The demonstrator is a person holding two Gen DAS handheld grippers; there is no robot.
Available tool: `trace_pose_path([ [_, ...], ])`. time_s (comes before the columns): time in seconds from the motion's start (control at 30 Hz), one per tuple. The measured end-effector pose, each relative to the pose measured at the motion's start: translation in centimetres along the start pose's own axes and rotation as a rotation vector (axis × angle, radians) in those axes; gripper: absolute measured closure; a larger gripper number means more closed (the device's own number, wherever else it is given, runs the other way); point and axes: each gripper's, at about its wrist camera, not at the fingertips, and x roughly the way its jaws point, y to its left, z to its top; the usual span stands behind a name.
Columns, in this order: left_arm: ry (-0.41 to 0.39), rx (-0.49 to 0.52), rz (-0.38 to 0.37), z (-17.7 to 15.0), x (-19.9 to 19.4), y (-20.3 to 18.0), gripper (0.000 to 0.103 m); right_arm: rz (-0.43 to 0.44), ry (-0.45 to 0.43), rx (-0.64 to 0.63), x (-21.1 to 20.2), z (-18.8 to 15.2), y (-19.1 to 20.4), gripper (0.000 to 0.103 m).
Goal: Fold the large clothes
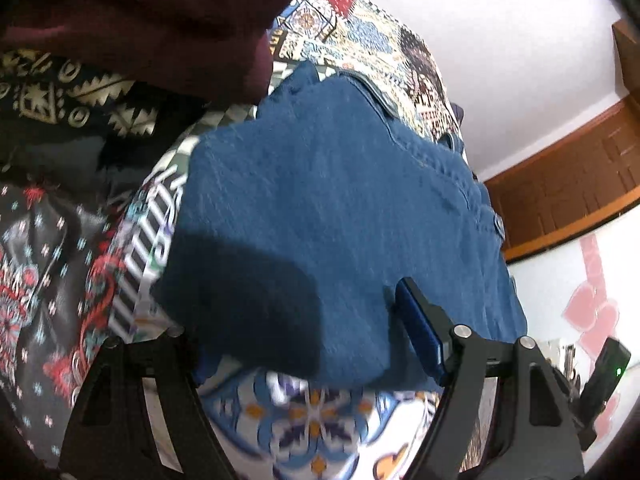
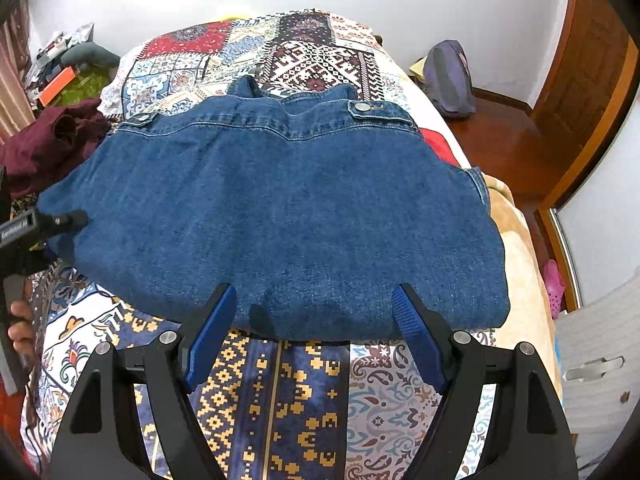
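Observation:
A blue denim jacket lies flat and folded on a patchwork bedspread, collar at the far side. My right gripper is open at the jacket's near hem, with one blue pad on either side of the edge and nothing pinched. My left gripper comes in at the jacket's left edge, held by a hand. In the left wrist view the denim jacket fills the middle. The left gripper stands wide there, its right pad on the cloth and its left finger hidden by the denim.
A maroon garment is heaped on the bed left of the jacket, and shows as the maroon garment in the left wrist view. A beige blanket edges the bed's right side. A purple bag, a wooden door and a white chair stand to the right.

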Motion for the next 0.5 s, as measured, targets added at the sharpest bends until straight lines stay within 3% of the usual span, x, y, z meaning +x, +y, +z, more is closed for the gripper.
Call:
trace_pose_path([
  [0.2,-0.046,-0.006,0.057,2.1,1.5,-0.2,0.026,0.011,0.022,0.029,0.7,0.1,-0.2,0.026],
  [0.33,-0.049,0.039,0.125,3.2,1.4,-1.5,0.062,0.025,0.026,0.042,0.5,0.1,-0.2,0.026],
  [0.43,-0.091,0.196,0.186,3.7,0.0,-5.2,0.071,0.037,0.025,0.051,0.0,0.3,-0.2,0.026],
  [0.5,-0.132,0.267,0.163,4.1,-1.7,-7.7,0.074,0.046,0.022,0.051,-0.3,0.6,0.0,0.026],
])
